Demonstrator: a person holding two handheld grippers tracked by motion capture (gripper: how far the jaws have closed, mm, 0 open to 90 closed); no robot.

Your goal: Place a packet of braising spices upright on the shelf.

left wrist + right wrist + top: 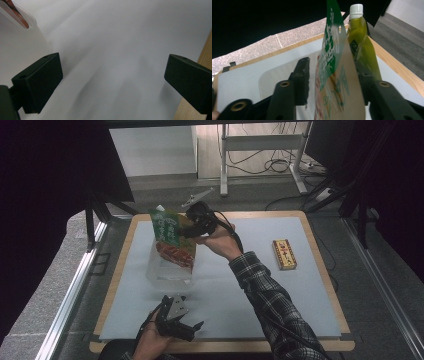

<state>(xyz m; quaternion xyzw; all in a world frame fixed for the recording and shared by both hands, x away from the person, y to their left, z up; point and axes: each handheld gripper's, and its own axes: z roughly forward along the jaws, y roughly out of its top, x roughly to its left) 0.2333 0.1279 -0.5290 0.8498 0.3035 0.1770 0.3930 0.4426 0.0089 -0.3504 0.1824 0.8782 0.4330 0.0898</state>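
1. The right tool (192,227) sits at the upper edge of a green and red printed food pouch (172,237). Its jaws stand partly apart; the left one is clear of the film, and the right one is hidden behind the pouch, so no grip is evident.
2. The pouch stands upright between those jaws, its bottom inside a clear plastic container (167,270) directly below the tool on the counter (250,285).
3. Just beyond the pouch, on the far side of the right jaw, stands a yellow-green spouted pouch with a white cap (358,37).
4. The left tool (176,324) rests well back from the container, jaws wide apart with nothing between them, above bare counter.
5. Handling, as a judgement: the flat pouch looks light, thin and floppy, with glossy, slippery film. It may lean or slump without support.
6. Best hold is probably the stiffer sealed top seam, pinched flat across both faces.
7. A small red and yellow box (284,254) lies well off to the right tool's side.
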